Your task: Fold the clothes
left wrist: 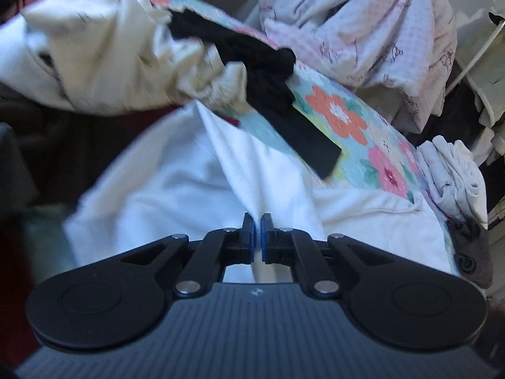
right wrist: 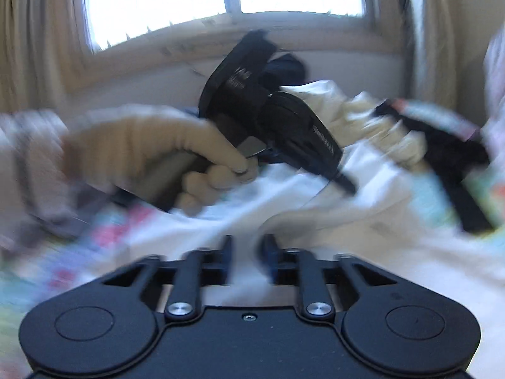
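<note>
left wrist view: the left hand-held gripper (left wrist: 258, 232) pinches a ridge of the white garment (left wrist: 164, 183), which runs away from it toward the flowered bedspread (left wrist: 344, 117). the right hand-held gripper (right wrist: 246, 249), jaws partly apart and empty, sits at the garment's near edge.

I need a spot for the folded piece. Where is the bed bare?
Only the floral cover between the black garment and the small white pile is bare. Cream and pink heaps crowd the back; the white garment fills the front.
</note>
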